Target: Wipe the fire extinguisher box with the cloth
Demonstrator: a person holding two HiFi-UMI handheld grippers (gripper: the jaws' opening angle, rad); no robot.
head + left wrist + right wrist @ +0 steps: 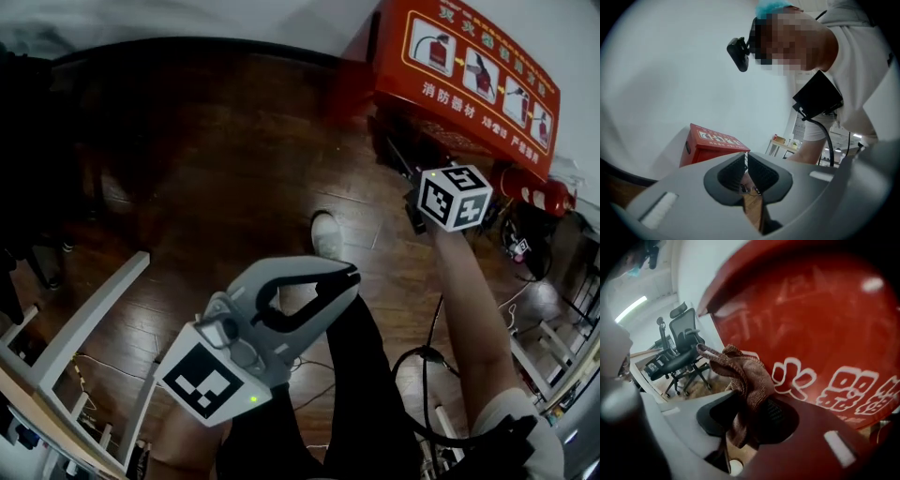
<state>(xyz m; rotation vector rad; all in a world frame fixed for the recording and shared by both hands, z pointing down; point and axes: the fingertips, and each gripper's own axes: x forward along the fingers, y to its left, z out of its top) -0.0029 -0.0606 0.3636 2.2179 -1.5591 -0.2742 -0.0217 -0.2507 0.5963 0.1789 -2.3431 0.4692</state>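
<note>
1. The right gripper (751,414) has its jaws clamped on a brown cloth (740,373). The cloth bunches up above the jaws and a fold hangs down between them.
2. Just beyond the cloth is the red fire extinguisher box (825,329). Its face, printed with white characters, fills most of the right gripper view. I cannot tell whether the cloth touches the box.
3. The left gripper (349,277) has its jaws closed together with nothing between them. It is held low, in front of the person's legs and well apart from the box.
4. In the head view the box stands at the upper right against the white wall, with a row of white picture panels on its top. The right gripper is held just below it.
5. A red fire extinguisher (539,195) lies near the box, to the right of the right gripper.
6. A dark wooden floor (216,169) spreads below, with the person's shoe (326,234) on it.
7. A white frame (84,323) stands at the left.
8. A black office chair (679,352) shows in the right gripper view, left of the box.
</note>
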